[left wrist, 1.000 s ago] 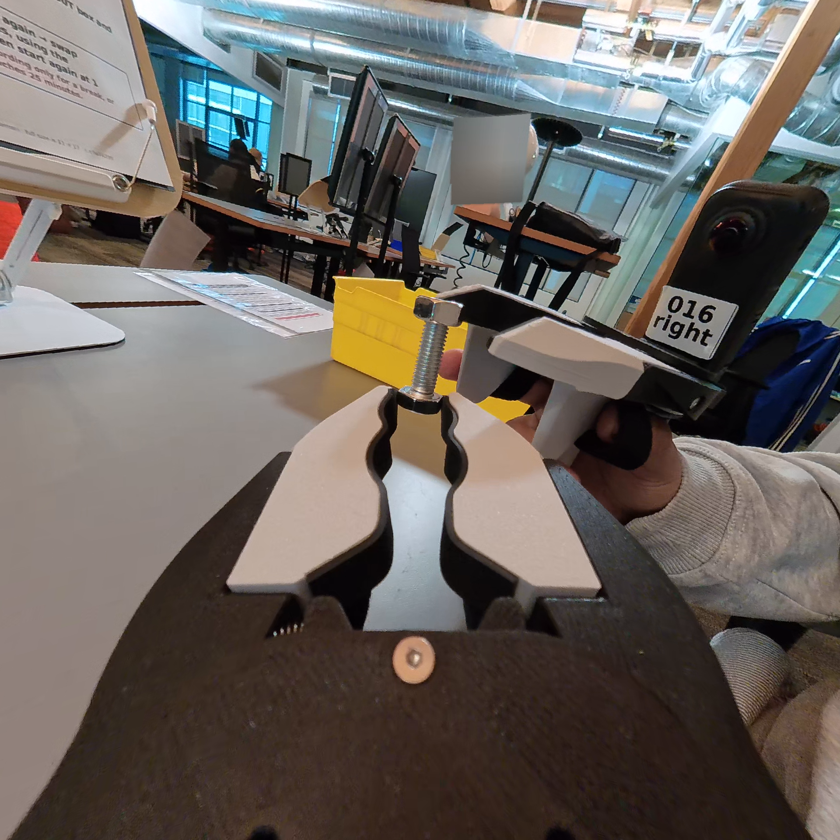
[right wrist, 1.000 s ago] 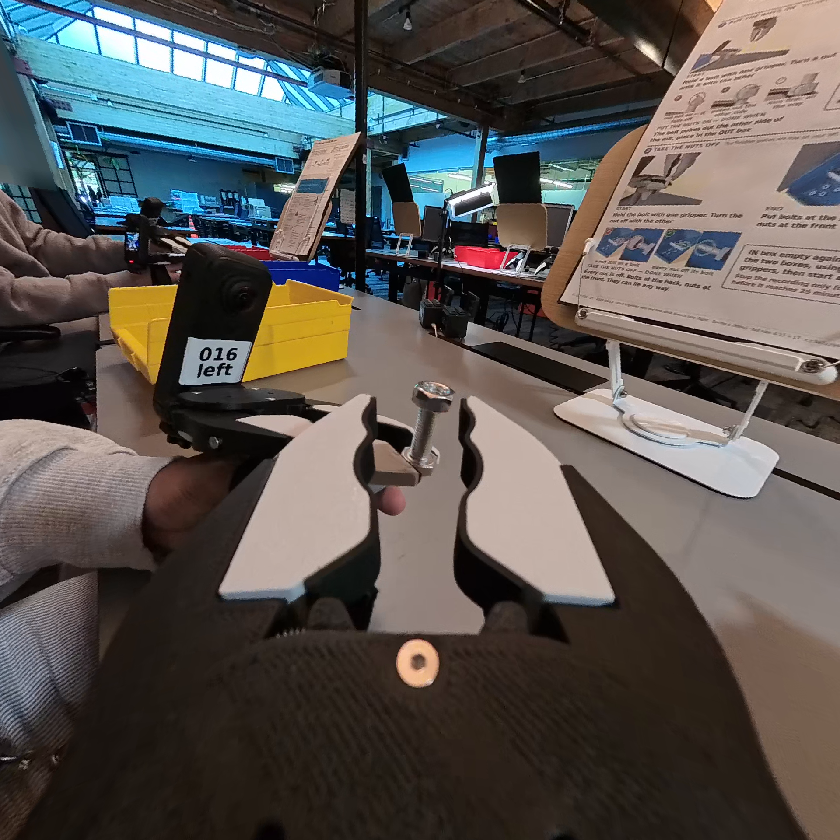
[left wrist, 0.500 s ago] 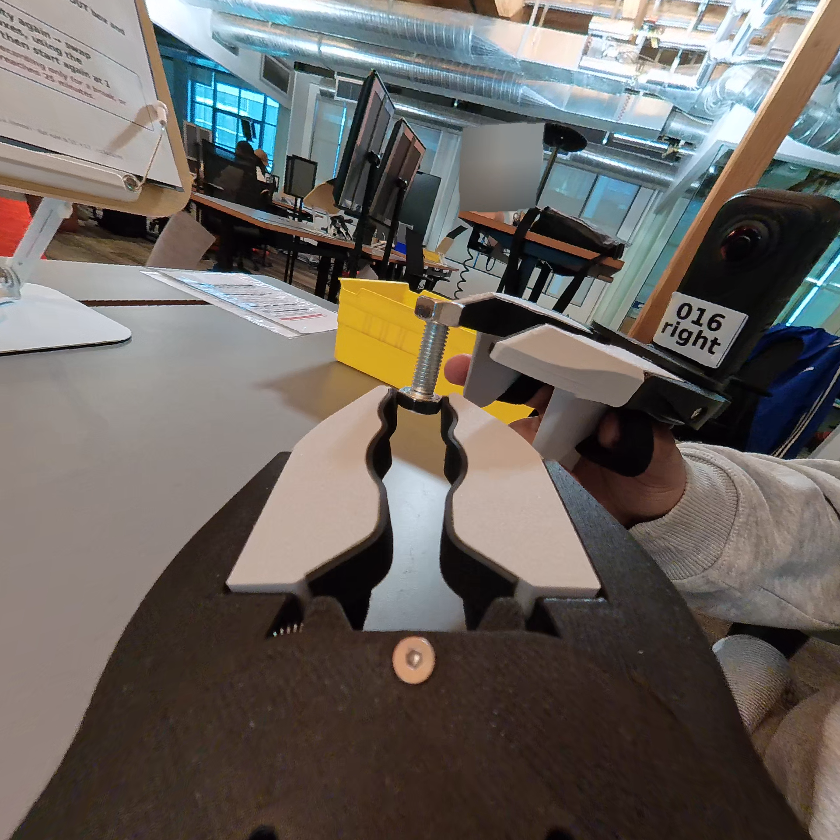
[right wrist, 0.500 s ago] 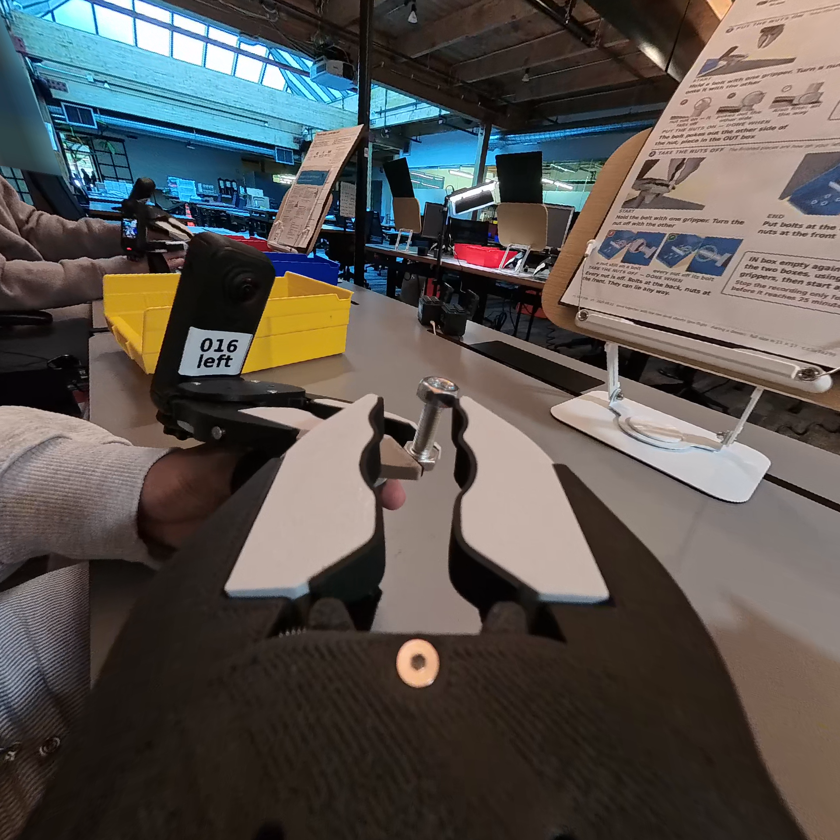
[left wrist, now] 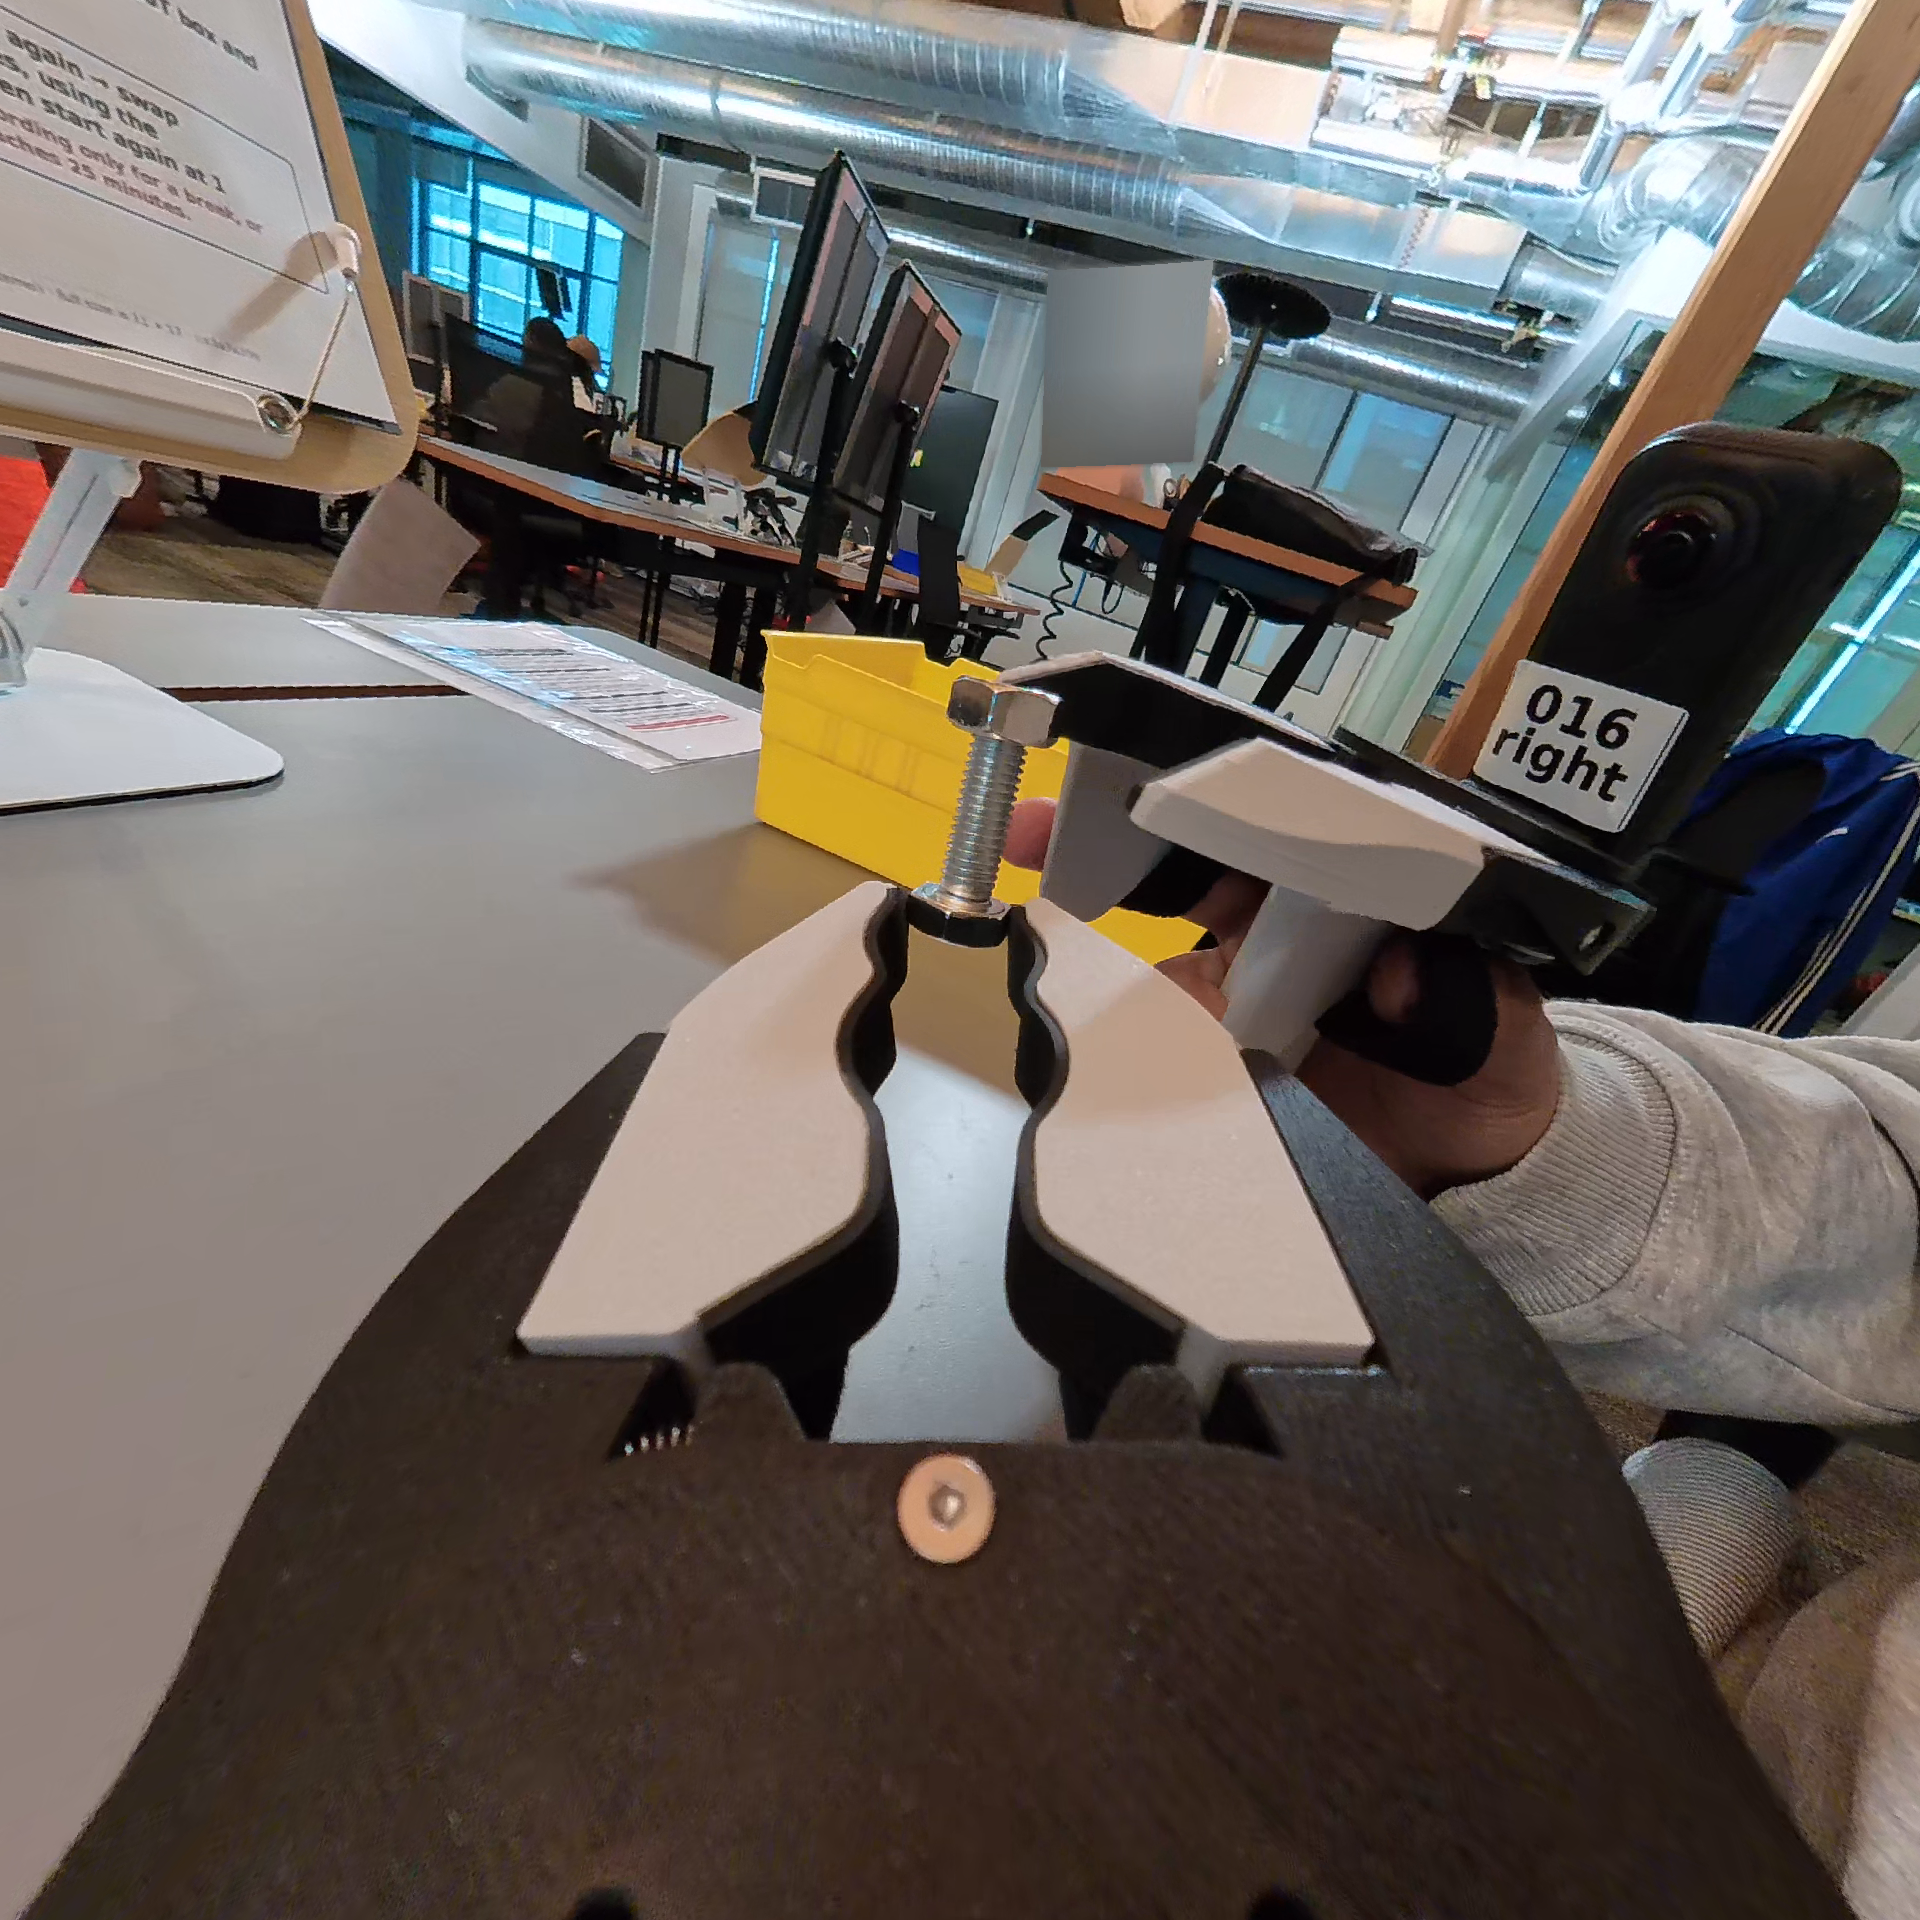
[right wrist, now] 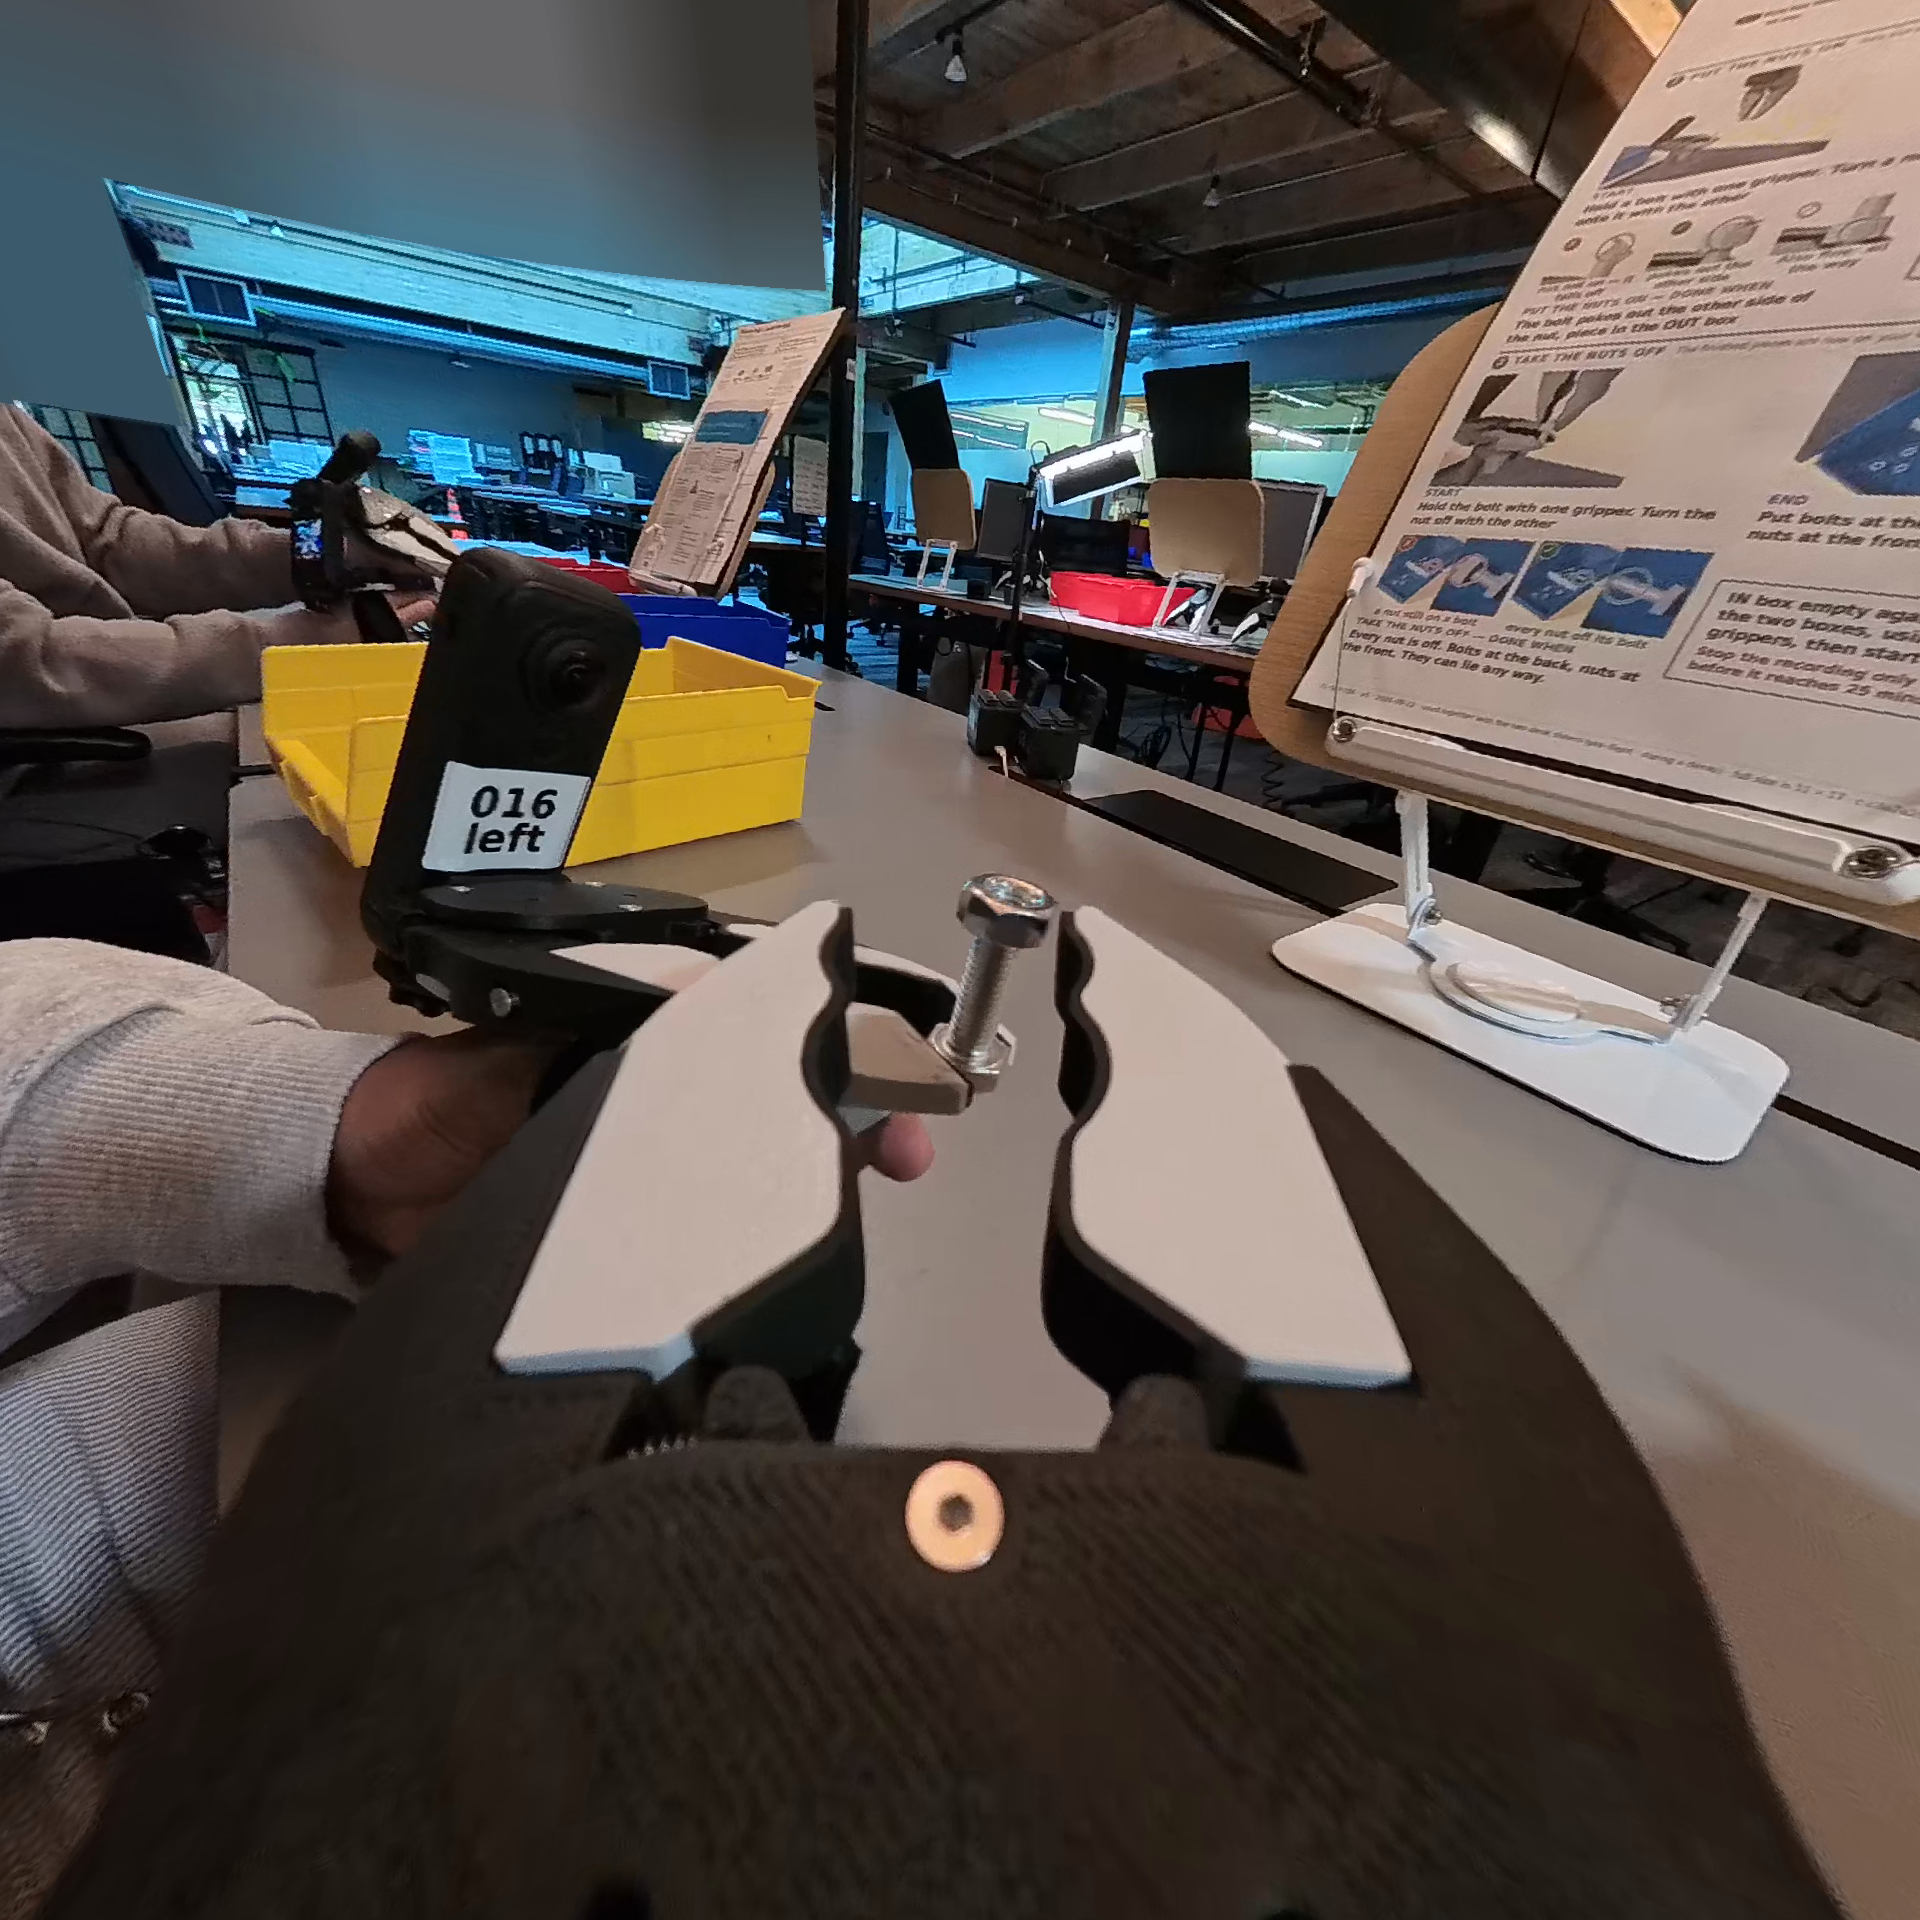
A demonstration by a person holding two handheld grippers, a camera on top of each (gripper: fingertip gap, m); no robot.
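Observation:
A silver bolt (left wrist: 982, 821) stands upright above the grey table (left wrist: 312, 987), with a nut (left wrist: 956, 925) threaded on its lower end. My left gripper (left wrist: 956, 914) is shut on the nut and holds bolt and nut off the table. It also shows in the right wrist view (right wrist: 935, 1081), coming in from the left. My right gripper (right wrist: 956, 925) is open, its tips on either side of the bolt's hex head (right wrist: 1006, 906). The head sits close to the right finger. In the left wrist view the right gripper (left wrist: 1049, 748) reaches the head from the right.
A yellow bin (right wrist: 707, 748) stands on the table behind the grippers, with a blue bin (right wrist: 717, 623) beyond it. A white stand (right wrist: 1538, 997) holding an instruction sheet is at the right. A laminated sheet (left wrist: 561, 675) lies flat. Another person's arm (right wrist: 104, 582) is at the far left. The tips of both grippers are at nearly the same place.
My right gripper's fingers closed in a little on the bolt head, then spread slightly wider again. My left gripper still holds the nut, and the bolt stays upright.

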